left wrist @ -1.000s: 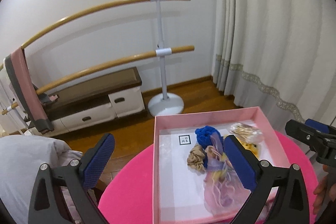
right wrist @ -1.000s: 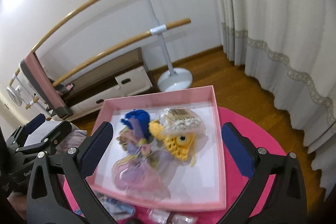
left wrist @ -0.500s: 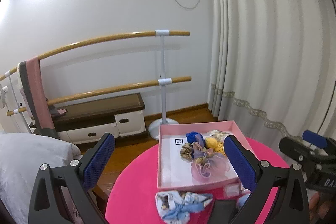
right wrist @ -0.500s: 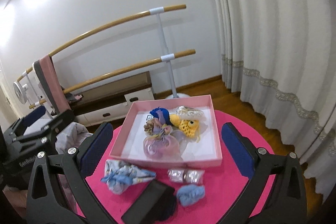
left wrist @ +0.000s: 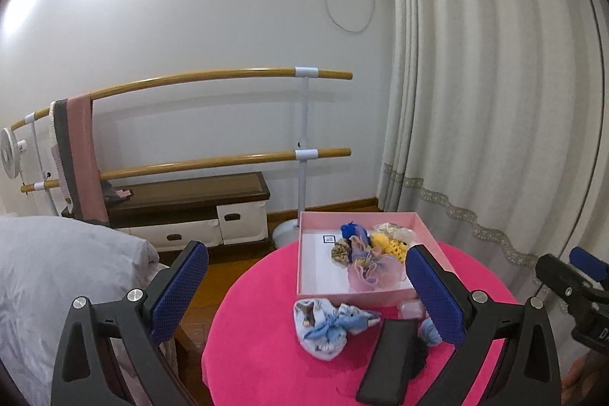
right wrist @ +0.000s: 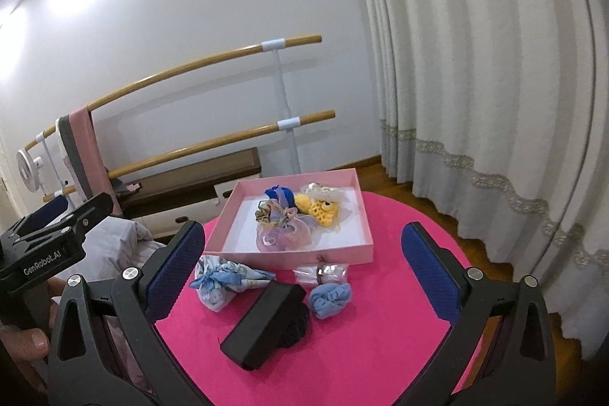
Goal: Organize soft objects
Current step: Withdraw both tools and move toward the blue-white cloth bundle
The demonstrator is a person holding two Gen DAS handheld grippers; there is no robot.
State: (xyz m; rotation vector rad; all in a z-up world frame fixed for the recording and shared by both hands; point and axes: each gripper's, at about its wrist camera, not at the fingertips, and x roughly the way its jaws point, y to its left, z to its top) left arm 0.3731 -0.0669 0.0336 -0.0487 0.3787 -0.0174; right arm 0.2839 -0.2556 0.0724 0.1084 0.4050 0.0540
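The clear packet (right wrist: 322, 273) beside the box front is half hidden in the left view by the left claw's finger, and what it holds is too small to tell. A dark cloth (right wrist: 293, 326) peeks from under the black case (right wrist: 262, 322); most of it is covered. The box's white label is unreadable.

The left claw (left wrist: 304, 292) is spread wide and empty, touching nothing, above the near side of the pink counter (left wrist: 259, 349). The right claw (right wrist: 302, 276) is likewise wide open and empty, hovering over the counter's near half. Each claw shows at the edge of the other's view, with a bit of a hand below it.

The pink box (right wrist: 289, 250) sits on the far side of the counter, open at the top. Inside, bunched toward its far right: a blue scrunchie (right wrist: 279, 195), a tan scrunchie (right wrist: 266, 212), a lilac organza pouch (right wrist: 283, 234), a yellow knit toy (right wrist: 318, 208) and a pale bag (right wrist: 323, 191) in the far corner. The left part of the box floor is bare.

Outside the box, on the counter just in front of it: a floral blue bundle (right wrist: 224, 280), the packet, a small blue scrunchie (right wrist: 329, 297), and the case lying slantwise nearest the claws.
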